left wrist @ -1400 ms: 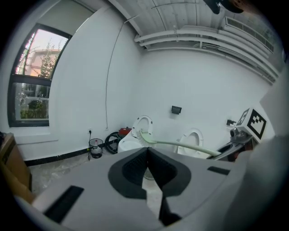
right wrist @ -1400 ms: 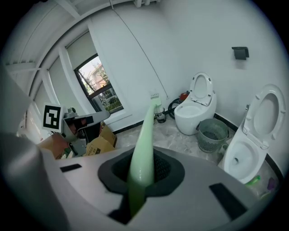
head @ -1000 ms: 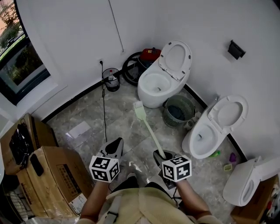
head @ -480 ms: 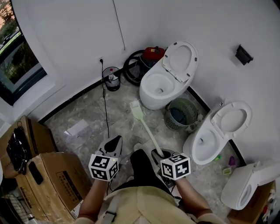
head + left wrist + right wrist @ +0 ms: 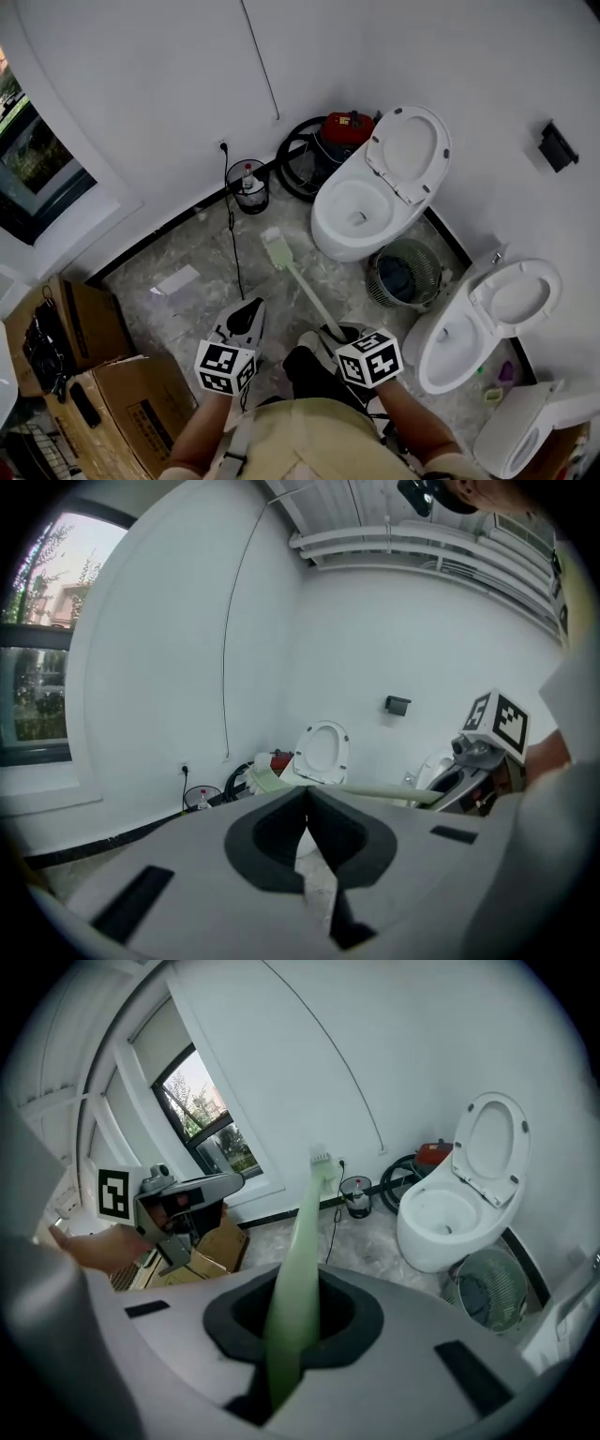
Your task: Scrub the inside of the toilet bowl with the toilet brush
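Right gripper (image 5: 332, 332) pinches the long pale-green plastic toilet brush (image 5: 298, 284) low on its handle. In the right gripper view the handle (image 5: 298, 1260) runs straight out between the two jaws of the right gripper (image 5: 291, 1314), pads on it. Left gripper (image 5: 246, 315) has its jaws pressed together with nothing in them; the left gripper view shows only floor past the tips of the left gripper (image 5: 306, 829). It hangs just beside the right one and does no work.

The brush sticks out ahead of the person, flat bristle head off the floor. It aims roughly at the white ceramic toilet with raised lid (image 5: 342, 244) by the far wall, well apart from it. The same toilet shows in the right gripper view (image 5: 441, 1241), right of the brush line. A second white open toilet (image 5: 448, 361) stands to the right and a round wire wastebasket (image 5: 405, 272) sits between the two. A black power cable (image 5: 232, 246) trails across the grey marble floor (image 5: 192, 253) left of the brush.

Step, judged: approach only, brush in hand, no scrubbing yet and the bowl untouched. The next move likely calls for closing in on a bowl, probably the far one. The head then has to go over the rim and the handle tip down so the bristles meet the inner wall. Firm grip needed, since the long handle will lever against the pads.
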`<action>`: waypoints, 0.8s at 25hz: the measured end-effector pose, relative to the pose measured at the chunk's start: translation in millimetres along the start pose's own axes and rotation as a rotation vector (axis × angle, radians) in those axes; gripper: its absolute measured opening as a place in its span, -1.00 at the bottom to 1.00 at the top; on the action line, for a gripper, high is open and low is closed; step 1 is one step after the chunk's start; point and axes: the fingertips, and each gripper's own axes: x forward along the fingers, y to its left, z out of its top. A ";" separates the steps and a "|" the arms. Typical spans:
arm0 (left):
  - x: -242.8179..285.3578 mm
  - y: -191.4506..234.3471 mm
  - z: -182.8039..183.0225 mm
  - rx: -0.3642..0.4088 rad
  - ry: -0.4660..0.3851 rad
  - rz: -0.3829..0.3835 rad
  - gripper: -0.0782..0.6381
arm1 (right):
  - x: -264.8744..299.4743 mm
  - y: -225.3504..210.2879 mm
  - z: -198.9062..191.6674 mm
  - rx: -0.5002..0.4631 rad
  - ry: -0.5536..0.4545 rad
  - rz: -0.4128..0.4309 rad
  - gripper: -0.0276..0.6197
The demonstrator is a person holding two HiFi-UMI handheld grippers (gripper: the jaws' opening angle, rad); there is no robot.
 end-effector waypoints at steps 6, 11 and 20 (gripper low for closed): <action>68.8 20.9 21.8 -0.025 0.018 0.003 -0.75 | 15.2 -46.0 34.8 0.016 0.035 0.025 -0.79; 116.6 20.0 28.2 -0.065 0.062 -0.072 -0.75 | 19.4 -81.7 48.7 0.055 0.039 0.021 -0.79; 187.2 9.9 40.6 -0.019 0.118 -0.155 -0.75 | 21.3 -129.2 62.7 0.154 0.026 -0.004 -0.79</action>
